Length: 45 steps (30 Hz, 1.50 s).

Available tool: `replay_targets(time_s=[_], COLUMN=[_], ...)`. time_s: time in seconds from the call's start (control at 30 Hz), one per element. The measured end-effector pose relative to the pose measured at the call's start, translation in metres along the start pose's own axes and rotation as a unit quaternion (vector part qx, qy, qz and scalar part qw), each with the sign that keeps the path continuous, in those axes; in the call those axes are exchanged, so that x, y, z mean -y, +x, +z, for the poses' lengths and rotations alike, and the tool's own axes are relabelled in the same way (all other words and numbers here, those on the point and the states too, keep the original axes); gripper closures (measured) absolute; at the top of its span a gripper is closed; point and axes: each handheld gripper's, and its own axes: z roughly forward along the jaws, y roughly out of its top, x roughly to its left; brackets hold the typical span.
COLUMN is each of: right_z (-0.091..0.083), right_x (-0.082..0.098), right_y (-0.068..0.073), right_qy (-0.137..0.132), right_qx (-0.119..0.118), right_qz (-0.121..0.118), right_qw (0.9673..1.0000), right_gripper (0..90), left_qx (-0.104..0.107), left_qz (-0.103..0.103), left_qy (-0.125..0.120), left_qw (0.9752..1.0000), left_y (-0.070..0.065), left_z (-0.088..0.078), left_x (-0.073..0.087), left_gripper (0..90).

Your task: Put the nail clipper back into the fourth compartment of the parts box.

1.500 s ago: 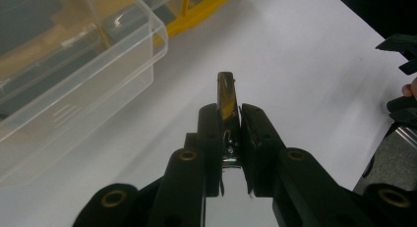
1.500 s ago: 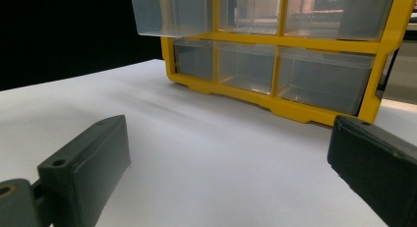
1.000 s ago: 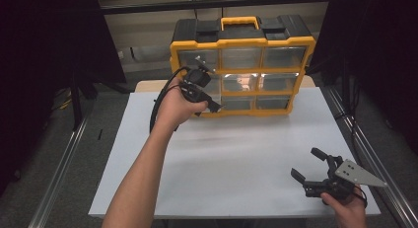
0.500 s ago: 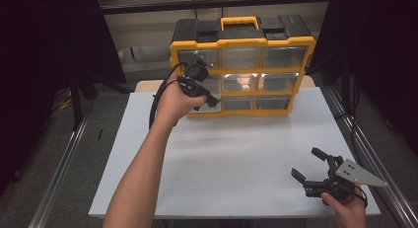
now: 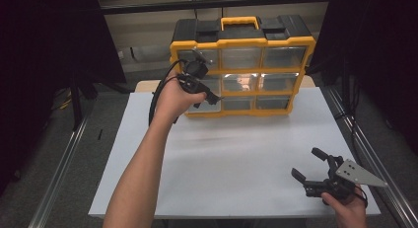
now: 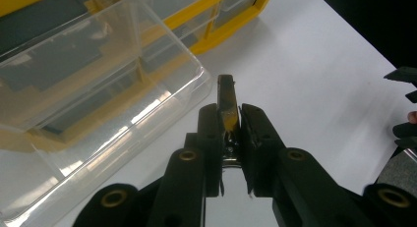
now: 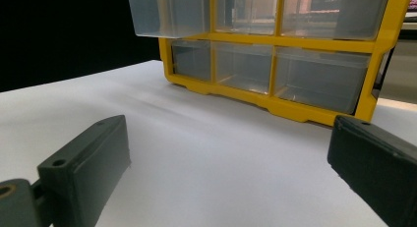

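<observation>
The jaws of the left gripper (image 6: 228, 116) are nearly closed and pinch a small, thin object (image 6: 226, 101) that sticks up between their tips; it has a dark, yellowish blade-like upper part and a bit of shiny metal lower down, though the left gripper view is too close and blurred to say what it is. That view also shows a clear plastic drawer (image 6: 98, 70) pulled out of the organiser, its front corner just beside and to the left of the pinched object, with white tabletop (image 6: 314, 65) beyond.

In the high view the left gripper (image 5: 209, 95) is held up in front of the left column of the yellow and black organiser case (image 5: 241, 43), which stands upright at the far edge of the tabletop (image 5: 236, 154). The pinched object is too small to make out there, and the drawer is hidden behind the hand.

Farther right, the right gripper (image 5: 311, 166) rests low near the front right corner of the tabletop, well apart from the case, its jaws spread wide with nothing between them. The right gripper view confirms this: both jaws stand far apart over bare tabletop, and the pulled-out drawer (image 7: 167, 13) juts forward from the case's upper left.
</observation>
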Motion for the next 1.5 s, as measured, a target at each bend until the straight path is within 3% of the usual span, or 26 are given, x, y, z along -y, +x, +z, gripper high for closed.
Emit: replay_targets(time_s=[0.17, 0.2, 0.23, 0.43, 0.63, 0.67, 0.73, 0.77, 0.8, 0.87, 0.9, 1.3, 1.43, 1.47, 1.5], right_z=[0.0, 0.0, 0.0, 0.0, 0.0, 0.0, 0.0, 0.0, 0.0, 0.0, 0.0, 0.0, 0.0, 0.0, -0.001], right_x=[0.0, 0.0, 0.0, 0.0, 0.0, 0.0, 0.0, 0.0, 0.0, 0.0, 0.0, 0.0, 0.0, 0.0, 0.0], right_y=[0.0, 0.0, 0.0, 0.0, 0.0, 0.0, 0.0, 0.0, 0.0, 0.0, 0.0, -0.001, -0.001, -0.001, -0.001], right_qy=[0.0, 0.0, 0.0, -0.001, -0.001, 0.0, -0.001, -0.001, -0.002, -0.002, -0.003, -0.002, -0.002, -0.003, -0.002], right_qx=[0.001, 0.001, 0.001, 0.001, -0.002, -0.002, -0.002, -0.002, 0.0, 0.0, -0.001, 0.002, 0.002, 0.002, 0.002], right_qz=[0.0, 0.0, 0.0, 0.0, -0.001, -0.001, -0.001, -0.002, -0.001, 0.0, 0.0, 0.0, 0.0, 0.0, 0.001], right_qw=[1.0, 1.0, 1.0, 1.0, 1.0, 1.0, 1.0, 1.0, 1.0, 1.0, 1.0, 1.0, 1.0, 1.0, 1.0], right_gripper=[2.2, 2.2, 2.2, 2.2, 2.2, 2.2, 2.2, 2.2, 2.2, 2.2, 2.2, 2.2, 2.2, 2.2, 2.2], left_qx=[-0.002, -0.006, -0.005, -0.022, -0.032, -0.035, -0.036, -0.038, -0.043, -0.04, -0.043, -0.056, -0.061, -0.064, -0.064], left_qz=[0.001, -0.01, 0.001, -0.004, -0.01, -0.018, -0.011, -0.025, -0.019, -0.027, -0.016, -0.043, -0.041, -0.05, -0.041], left_qy=[-0.004, -0.014, -0.008, -0.009, -0.011, -0.02, -0.013, -0.022, -0.025, -0.027, -0.02, -0.034, -0.033, -0.038, -0.03], left_qw=[1.0, 0.9998, 1.0, 0.9997, 0.9994, 0.999, 0.9992, 0.9987, 0.9986, 0.9985, 0.9987, 0.9969, 0.9968, 0.996, 0.9966], left_y=[-0.001, -0.002, 0.0, 0.004, 0.01, 0.01, 0.013, 0.012, 0.013, 0.014, 0.016, 0.024, 0.028, 0.028, 0.03], left_z=[-0.006, -0.006, -0.009, -0.016, -0.016, -0.015, -0.015, -0.013, -0.013, -0.012, -0.013, -0.013, -0.014, -0.014, -0.015], left_x=[-0.004, -0.004, -0.006, -0.009, -0.011, -0.011, -0.011, -0.011, -0.012, -0.012, -0.013, -0.015, -0.014, -0.014, -0.014], left_gripper=[79.8, 79.8, 79.8, 79.8, 79.8, 79.8, 79.8, 79.8, 79.8, 79.8, 79.8, 79.8, 79.8, 79.8, 79.8])
